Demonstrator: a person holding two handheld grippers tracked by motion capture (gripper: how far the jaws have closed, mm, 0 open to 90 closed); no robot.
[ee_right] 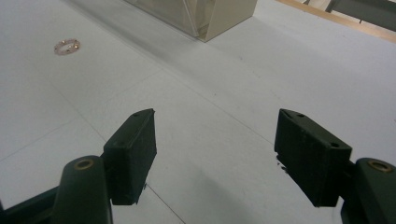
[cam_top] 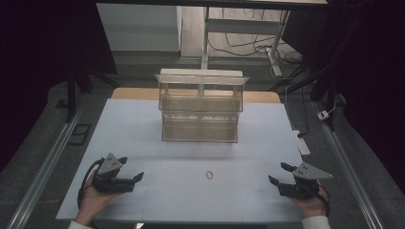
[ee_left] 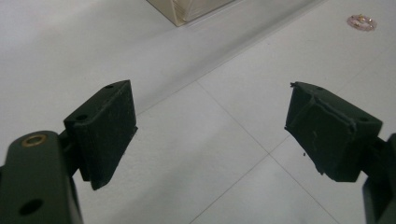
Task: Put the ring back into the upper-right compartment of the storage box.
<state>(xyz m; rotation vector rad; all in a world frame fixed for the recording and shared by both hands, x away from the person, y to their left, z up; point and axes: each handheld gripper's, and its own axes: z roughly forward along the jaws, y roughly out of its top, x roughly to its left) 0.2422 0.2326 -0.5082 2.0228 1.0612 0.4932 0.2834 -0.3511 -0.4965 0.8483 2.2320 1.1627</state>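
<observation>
We take the small ring (cam_top: pixel 209 175) as the likely thing to pick: it lies flat on the white table (cam_top: pixel 143 138) at about six o'clock from the clear two-tier organizer (cam_top: pixel 201 106), between the two grippers. Being thin and flat, it could skid away or slip from the pads if a jaw comes down off-centre. The left gripper (cam_top: pixel 131 168) at nine o'clock and the right gripper (cam_top: pixel 279 173) at three o'clock both stand wide open, holding nothing. We cannot make out the ring's material, nor anything inside the organizer's compartments.
</observation>
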